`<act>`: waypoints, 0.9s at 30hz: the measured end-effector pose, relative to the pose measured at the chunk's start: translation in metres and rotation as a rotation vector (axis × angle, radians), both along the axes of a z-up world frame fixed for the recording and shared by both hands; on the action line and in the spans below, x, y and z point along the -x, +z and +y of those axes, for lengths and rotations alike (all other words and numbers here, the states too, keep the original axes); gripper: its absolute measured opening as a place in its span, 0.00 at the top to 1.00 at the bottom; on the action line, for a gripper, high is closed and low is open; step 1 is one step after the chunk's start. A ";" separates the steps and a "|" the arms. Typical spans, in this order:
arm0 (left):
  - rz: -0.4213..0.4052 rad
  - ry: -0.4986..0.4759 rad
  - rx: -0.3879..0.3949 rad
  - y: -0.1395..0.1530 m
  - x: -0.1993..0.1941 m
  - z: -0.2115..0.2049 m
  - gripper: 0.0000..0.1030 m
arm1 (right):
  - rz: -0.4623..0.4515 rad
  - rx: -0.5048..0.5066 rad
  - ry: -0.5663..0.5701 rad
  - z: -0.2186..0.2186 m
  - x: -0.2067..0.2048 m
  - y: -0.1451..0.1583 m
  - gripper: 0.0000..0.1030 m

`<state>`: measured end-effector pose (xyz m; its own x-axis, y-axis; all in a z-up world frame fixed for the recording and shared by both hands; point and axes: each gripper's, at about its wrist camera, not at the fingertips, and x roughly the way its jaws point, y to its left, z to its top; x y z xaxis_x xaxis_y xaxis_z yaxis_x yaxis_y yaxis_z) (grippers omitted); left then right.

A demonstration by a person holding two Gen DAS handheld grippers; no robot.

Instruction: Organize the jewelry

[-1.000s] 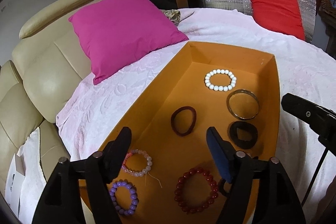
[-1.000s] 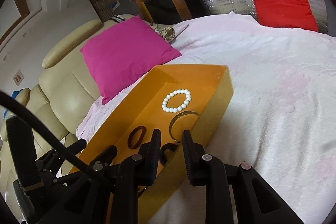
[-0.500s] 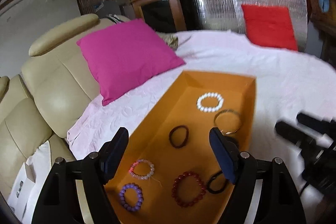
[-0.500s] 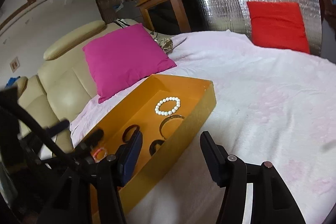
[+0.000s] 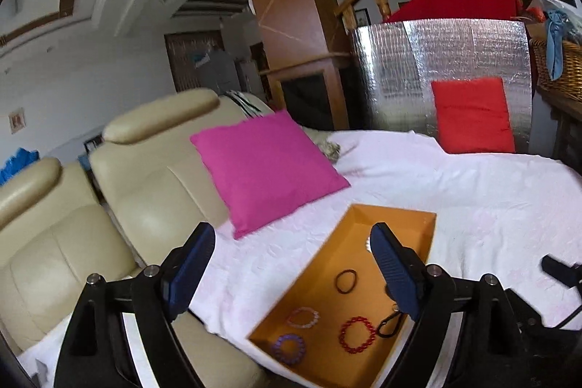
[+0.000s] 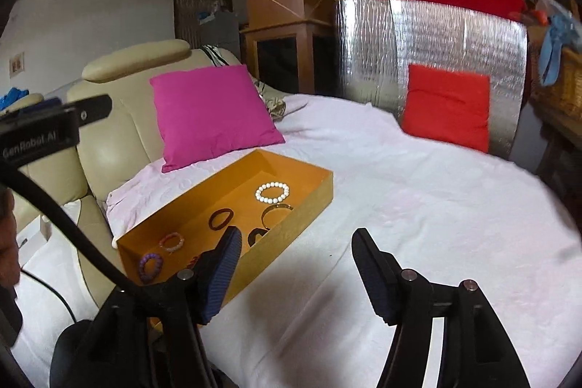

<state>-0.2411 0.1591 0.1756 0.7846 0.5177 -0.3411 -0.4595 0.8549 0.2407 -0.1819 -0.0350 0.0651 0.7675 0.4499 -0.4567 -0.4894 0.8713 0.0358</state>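
Note:
An orange tray (image 6: 298,224) lies on the white bedspread (image 6: 418,206). In it are a white bead bracelet (image 6: 272,192), a metal bangle (image 6: 276,211), a dark hair tie (image 6: 220,218), a black ring (image 6: 257,236), and a pink (image 6: 171,241) and a purple bracelet (image 6: 150,266). The left wrist view adds a red bead bracelet (image 5: 357,334) and a black loop (image 5: 389,326) in the tray (image 5: 393,210). My left gripper (image 5: 291,231) hangs above and short of the tray, jaws opening and empty. My right gripper (image 6: 296,235) hovers at the tray's right side, jaws opening, nothing between them.
A magenta pillow (image 5: 269,166) leans on a cream leather sofa (image 5: 145,206) left of the tray. A red pillow (image 6: 445,104) stands against a silver foil panel (image 6: 429,35) at the back. A wicker basket (image 5: 556,68) sits far right. A cable (image 6: 72,235) runs from the left gripper's body.
Both grippers rose and drew back from the tray, which now looks smaller and lower. The right jaws went from nearly shut to wide apart. The left jaws spread a little more.

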 end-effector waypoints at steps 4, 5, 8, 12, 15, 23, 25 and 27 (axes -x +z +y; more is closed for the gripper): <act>-0.024 0.016 -0.030 0.019 0.025 -0.003 0.07 | -0.021 0.026 0.000 -0.006 0.023 0.027 0.31; -0.030 0.019 -0.030 0.024 0.030 -0.003 0.05 | -0.015 0.025 0.004 -0.007 0.029 0.034 0.30; -0.053 0.043 -0.038 0.037 0.052 -0.002 0.05 | 0.003 0.027 0.007 -0.006 0.042 0.050 0.28; -0.063 0.056 -0.024 0.051 0.073 0.002 0.04 | 0.027 0.030 0.010 -0.002 0.057 0.064 0.27; -0.082 0.078 -0.022 0.057 0.086 0.004 0.02 | 0.030 0.027 0.007 0.002 0.069 0.073 0.27; -0.116 0.095 -0.016 0.066 0.106 0.010 0.01 | 0.001 0.024 -0.006 0.004 0.093 0.095 0.25; -0.122 0.101 -0.013 0.068 0.110 0.010 0.01 | -0.006 0.027 -0.009 0.004 0.099 0.101 0.25; -0.130 0.106 -0.008 0.069 0.114 0.011 0.01 | -0.014 0.037 -0.012 0.005 0.105 0.103 0.24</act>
<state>-0.3548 0.1706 0.2446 0.7629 0.6020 -0.2358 -0.5746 0.7985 0.1797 -0.2867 -0.0302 0.1681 0.7791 0.4235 -0.4622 -0.4788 0.8779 -0.0028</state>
